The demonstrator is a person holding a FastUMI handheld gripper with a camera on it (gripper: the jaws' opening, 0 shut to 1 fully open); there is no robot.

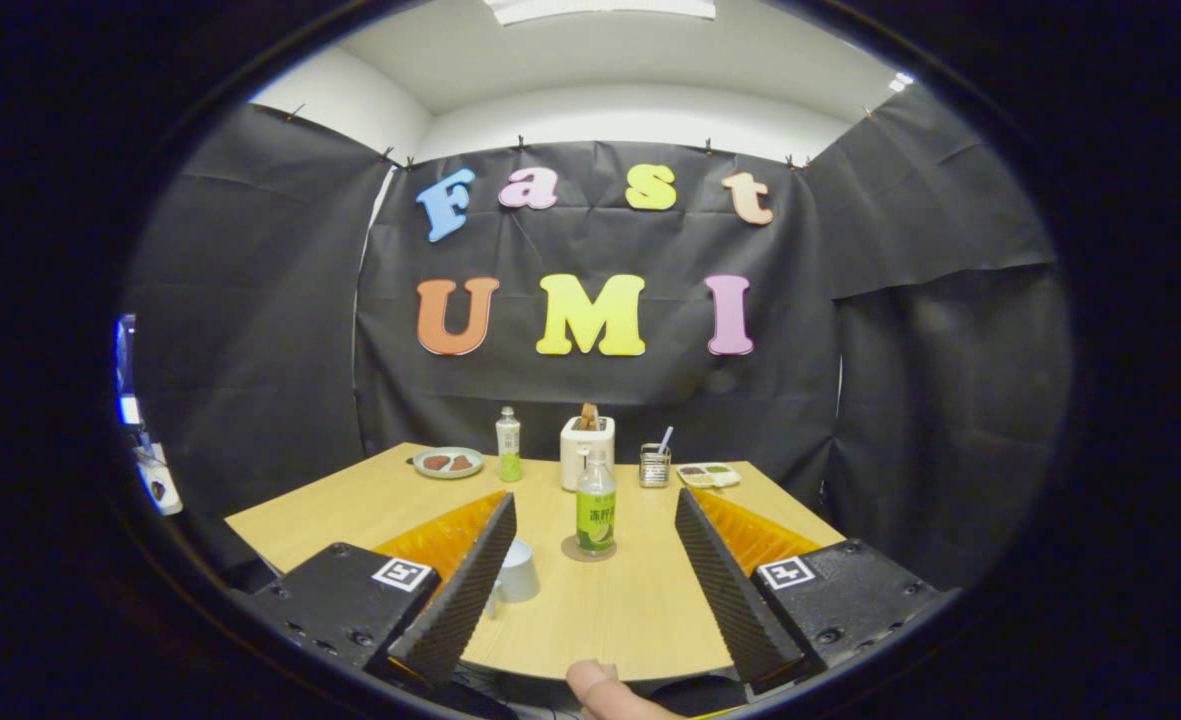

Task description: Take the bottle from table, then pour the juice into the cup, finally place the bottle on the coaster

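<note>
- Gripper view: we see our gripper [595, 520] spread wide, its fingers [465, 590] holding nothing, over the near part of a wooden table [330, 510].
- The bottle [596, 514] with the green label stands upright on a round coaster [572, 551], between and just beyond the fingertips, touching neither.
- A pale cup [518, 572] sits on the table just beside the left finger, partly hidden by it, near-left of the bottle.
- Farther back we find a second bottle [508, 444], a plate [448, 462] to its left, a white toaster [587, 450], a mesh holder [655, 465] and a small tray [709, 475] to the right.
- A fingertip [600, 685] shows at the near edge between the fingers.
</note>
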